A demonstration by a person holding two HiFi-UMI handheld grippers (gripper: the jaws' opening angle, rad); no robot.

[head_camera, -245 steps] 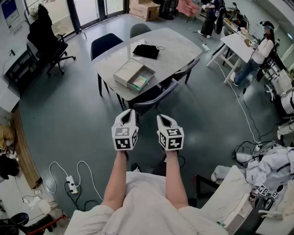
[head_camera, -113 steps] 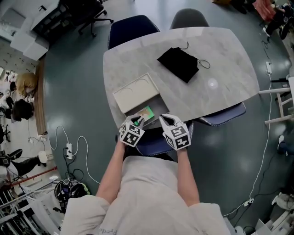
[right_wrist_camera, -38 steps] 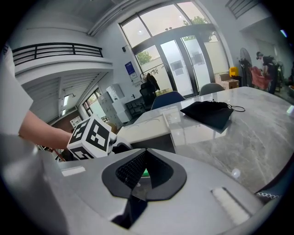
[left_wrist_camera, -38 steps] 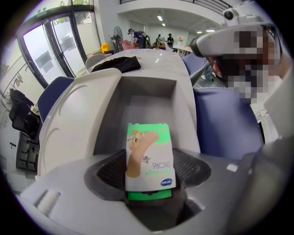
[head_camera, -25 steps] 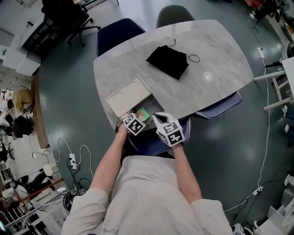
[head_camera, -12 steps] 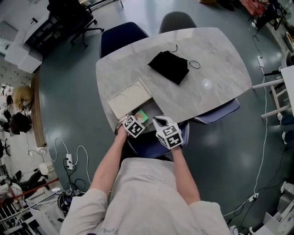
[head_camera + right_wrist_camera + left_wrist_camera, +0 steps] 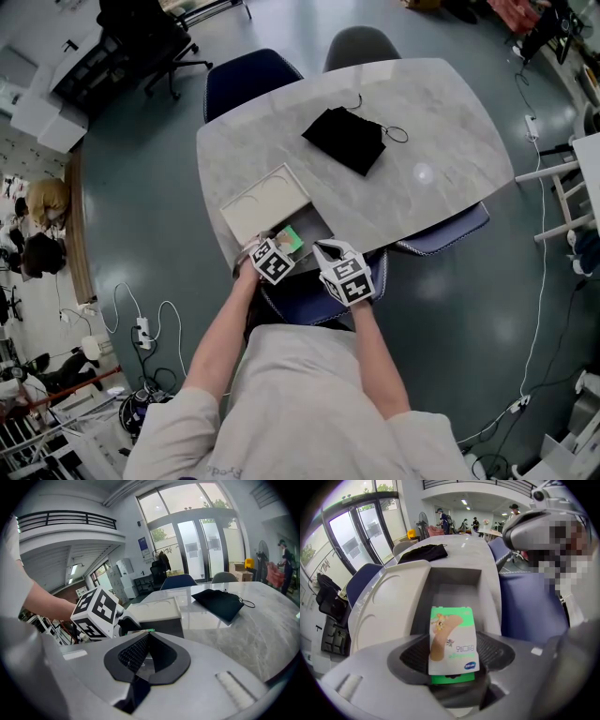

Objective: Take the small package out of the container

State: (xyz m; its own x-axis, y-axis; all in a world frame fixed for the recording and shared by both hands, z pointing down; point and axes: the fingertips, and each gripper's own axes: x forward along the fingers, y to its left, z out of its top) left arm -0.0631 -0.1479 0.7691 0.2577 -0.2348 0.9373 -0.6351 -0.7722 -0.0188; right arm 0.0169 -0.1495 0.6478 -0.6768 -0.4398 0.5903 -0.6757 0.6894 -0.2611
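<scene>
Clenching the left hand-held gripper (image 7: 453, 654) on the package (image 7: 452, 637), pinching its lower end between both jaws and holding it upright, green-and-white printed face toward that gripper's camera. Holding the package at 6 o'clock within the open container (image 7: 457, 576), over its near end; touching the container's floor or hanging clear, cannot tell. Holding the right hand-held gripper (image 7: 149, 633) at 3 o'clock from the left one, just beside it, at the near edge of the table (image 7: 450, 141), jaws pressed together on nothing. Showing the cream lid (image 7: 262, 202) lying at 10 o'clock from the container, touching its long side. Showing, farther off at 1 o'clock from the container and well apart, a black pouch (image 7: 345, 138) lying flat on the table, its cord loop trailing toward 3 o'clock. Showing, past the table's far edge at 12 o'clock, a navy chair (image 7: 251, 75) and a grey chair (image 7: 361, 42) standing side by side, drawn up to it.
</scene>
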